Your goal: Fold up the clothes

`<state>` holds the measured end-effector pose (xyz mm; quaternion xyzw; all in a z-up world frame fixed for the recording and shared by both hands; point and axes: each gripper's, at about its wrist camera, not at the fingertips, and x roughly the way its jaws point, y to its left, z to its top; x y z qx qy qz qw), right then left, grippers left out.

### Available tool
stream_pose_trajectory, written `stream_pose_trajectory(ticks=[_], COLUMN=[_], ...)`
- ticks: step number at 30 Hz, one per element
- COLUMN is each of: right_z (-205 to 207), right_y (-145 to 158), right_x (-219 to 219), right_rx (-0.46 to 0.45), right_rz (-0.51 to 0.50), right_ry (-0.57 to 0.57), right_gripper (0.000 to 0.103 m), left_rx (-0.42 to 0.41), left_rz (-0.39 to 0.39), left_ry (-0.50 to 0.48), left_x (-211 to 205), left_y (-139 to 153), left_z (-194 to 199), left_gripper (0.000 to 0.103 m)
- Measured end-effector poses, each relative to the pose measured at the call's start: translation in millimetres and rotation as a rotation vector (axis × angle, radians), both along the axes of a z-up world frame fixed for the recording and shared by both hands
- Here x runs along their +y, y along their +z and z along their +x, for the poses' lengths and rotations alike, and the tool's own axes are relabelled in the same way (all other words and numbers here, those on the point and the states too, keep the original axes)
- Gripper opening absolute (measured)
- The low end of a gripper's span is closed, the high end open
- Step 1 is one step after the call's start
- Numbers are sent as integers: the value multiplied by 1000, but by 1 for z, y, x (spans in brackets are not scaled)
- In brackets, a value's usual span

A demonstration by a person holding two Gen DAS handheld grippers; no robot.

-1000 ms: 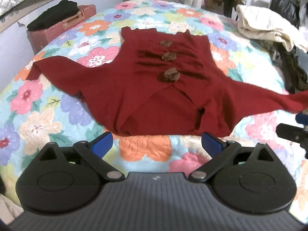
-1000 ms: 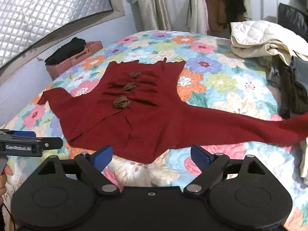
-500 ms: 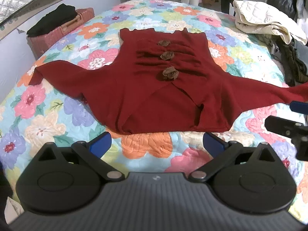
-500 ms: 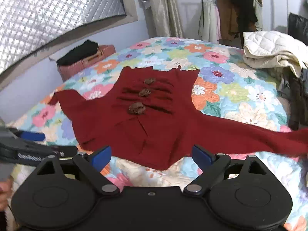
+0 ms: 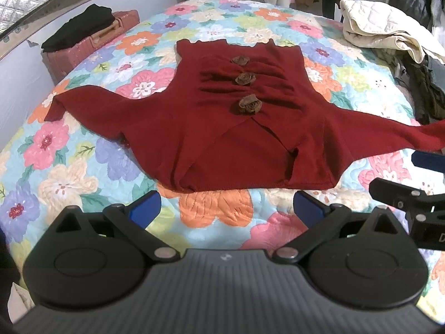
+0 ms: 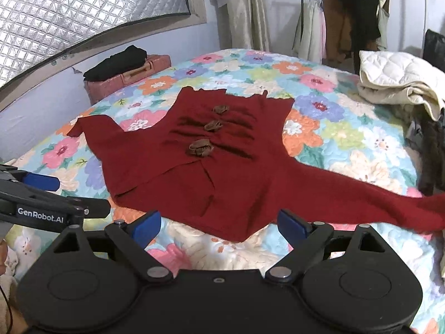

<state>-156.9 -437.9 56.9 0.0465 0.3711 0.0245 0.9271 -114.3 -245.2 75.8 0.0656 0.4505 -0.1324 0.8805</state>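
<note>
i count one red garment [image 5: 222,139] spread on one bed [image 5: 83,167], with two long sleeves and three brown fabric roses [image 5: 244,78] down its front. one pink suitcase [image 5: 91,47] sits at the far left with one black folded item [image 5: 80,27] on top. one cream quilted blanket [image 5: 389,30] is heaped at the right beside one dark pile of clothes [image 5: 425,89]. i hold two grippers, my left gripper [image 5: 226,208] and my right gripper [image 6: 219,224], each with two blue-tipped fingers [image 5: 146,208]. one clothes rack [image 6: 342,16] stands beyond the bed.
</note>
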Motion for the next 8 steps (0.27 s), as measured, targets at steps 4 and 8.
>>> stream_pose_trajectory(ticks=[4,8], right_z=[1,4], right_y=[-2,-3], right_x=[-1,2], right_rx=[21,22], right_rz=[32,21], right_ry=[-7,6], right_gripper=[93,93], left_rx=[2,3], left_rz=[6,11], left_ry=[2,4], left_x=[0,1], left_y=[-2,-3], left_z=[1,2], left_gripper=[103,103])
